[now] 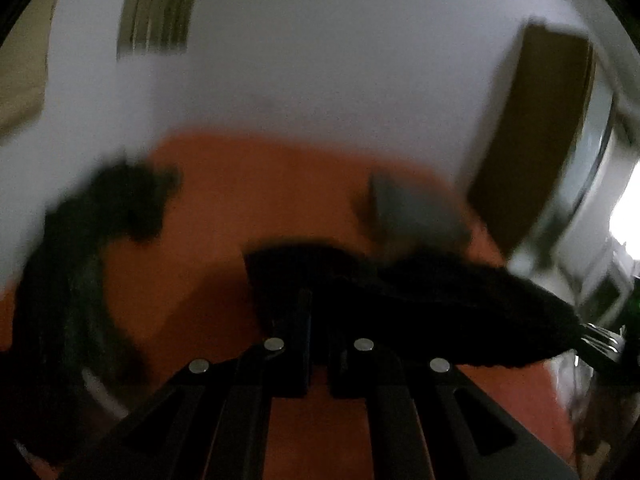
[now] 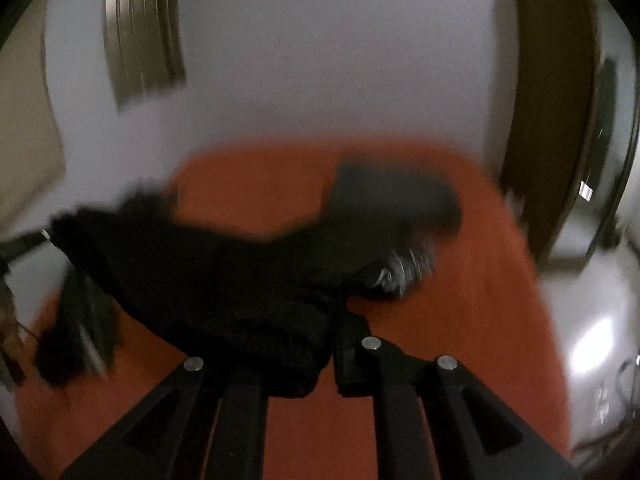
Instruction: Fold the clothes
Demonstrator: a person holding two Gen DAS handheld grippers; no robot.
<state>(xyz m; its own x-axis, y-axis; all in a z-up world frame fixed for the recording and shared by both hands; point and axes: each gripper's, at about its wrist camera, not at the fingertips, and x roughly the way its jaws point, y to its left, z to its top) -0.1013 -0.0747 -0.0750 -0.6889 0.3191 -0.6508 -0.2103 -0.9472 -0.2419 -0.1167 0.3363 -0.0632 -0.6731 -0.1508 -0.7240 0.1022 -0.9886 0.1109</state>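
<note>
Black garment (image 2: pixel 224 280) between both claws' jaws

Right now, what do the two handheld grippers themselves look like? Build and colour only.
Both match: the left gripper and the right gripper are matte black, each with two flat rectangular fingers on angular linkage arms with triangular cut-outs. Four round silver pins cap the joints on each. No cables, markings, hands or sleeves are visible; the frames are blurred.

Fuzzy matt black garment (image 2: pixel 192 264); matt orange cloth cover (image 2: pixel 460 320); brown wood door (image 2: pixel 552 120).
</note>
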